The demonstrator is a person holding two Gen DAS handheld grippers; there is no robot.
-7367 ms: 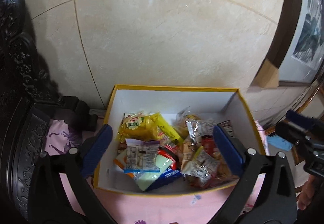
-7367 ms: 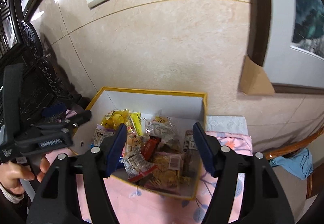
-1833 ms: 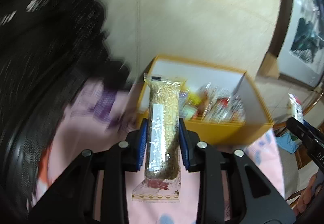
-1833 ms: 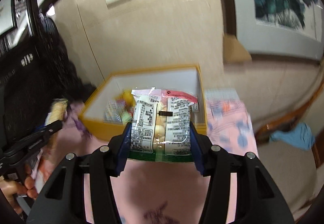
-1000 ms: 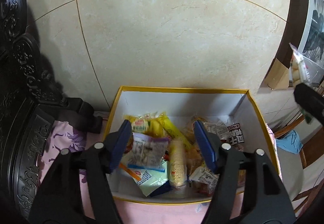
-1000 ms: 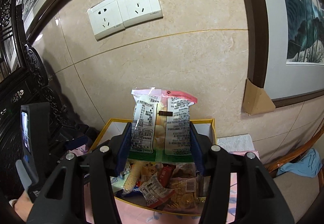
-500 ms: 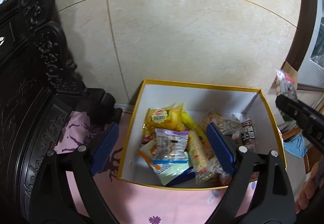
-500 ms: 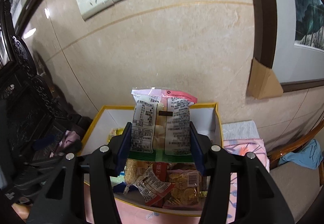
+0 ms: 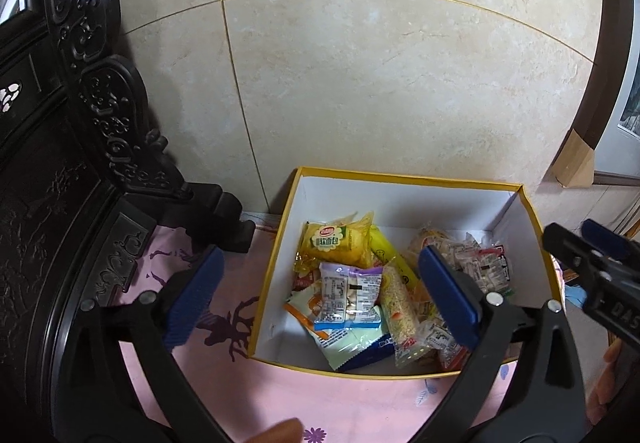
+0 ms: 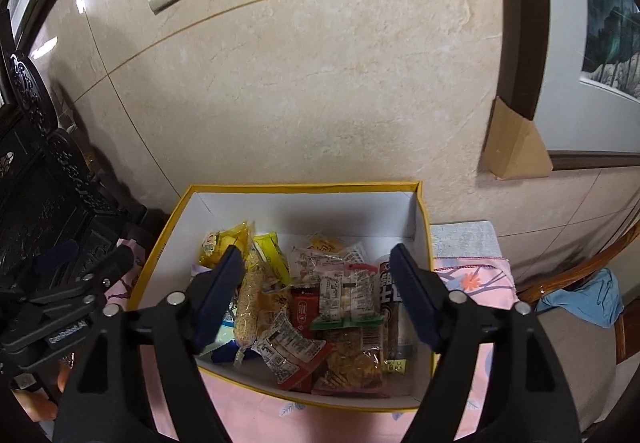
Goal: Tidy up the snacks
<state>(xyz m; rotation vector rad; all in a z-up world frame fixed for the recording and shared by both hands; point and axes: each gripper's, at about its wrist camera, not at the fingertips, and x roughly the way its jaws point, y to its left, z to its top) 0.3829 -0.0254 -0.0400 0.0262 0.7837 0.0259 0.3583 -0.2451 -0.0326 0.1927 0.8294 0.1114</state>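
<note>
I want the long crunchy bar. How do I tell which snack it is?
Find the yellow-edged box against the tiled wall. Look in the middle of the snack pile, just right of the purple-topped packet. It is the bar: a long, thin, see-through wrapper full of pale yellow grains, the only narrow stick shape there.

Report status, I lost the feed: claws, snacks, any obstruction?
Left claw and right claw open, just released, empty. Snacks piled in yellow box. Nothing blocking.
</note>
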